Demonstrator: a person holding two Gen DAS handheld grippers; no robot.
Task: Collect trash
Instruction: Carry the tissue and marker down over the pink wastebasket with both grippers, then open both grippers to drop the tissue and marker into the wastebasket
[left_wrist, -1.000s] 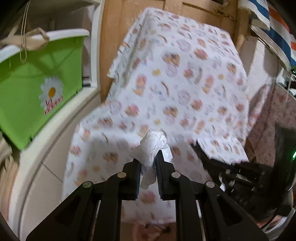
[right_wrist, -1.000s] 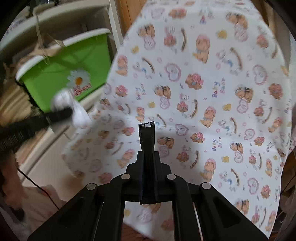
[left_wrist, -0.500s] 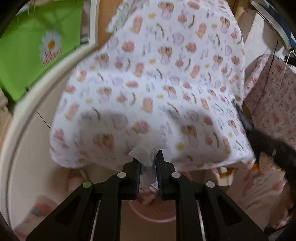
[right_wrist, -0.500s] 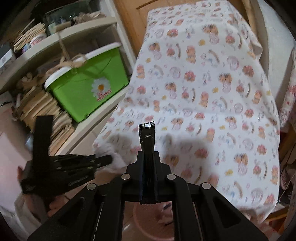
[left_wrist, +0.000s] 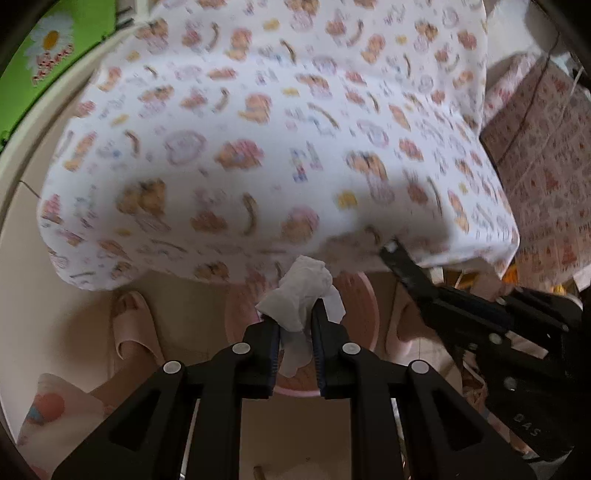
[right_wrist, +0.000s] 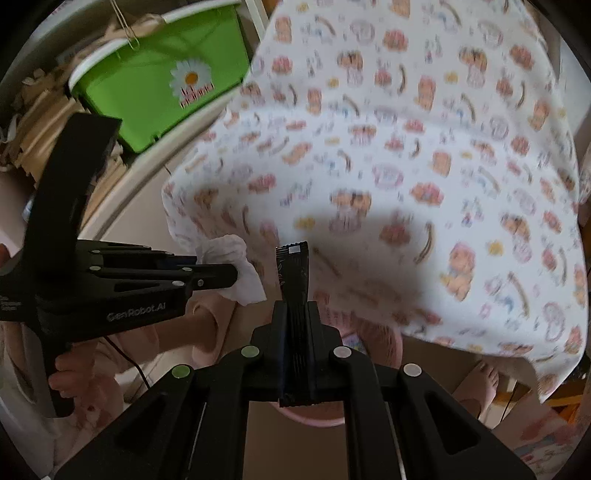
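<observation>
My left gripper is shut on a crumpled white tissue, which also shows in the right wrist view as the tissue at the tip of the left gripper. My right gripper is shut on a narrow black wrapper strip that sticks up past the fingers. A pink bin stands on the floor below the table's front edge, right under both grippers; its rim peeks out beneath the right one. The right gripper reaches in from the right.
A table under a white cartoon-print cloth fills the upper view. A green box with a daisy sits on a shelf at the left. A person's slippered feet stand beside the bin. A patterned box is at the right.
Both grippers have come down and back from over the table to its front edge, tilting downward. The pink bin and floor have come into view. Both keep their hold.
</observation>
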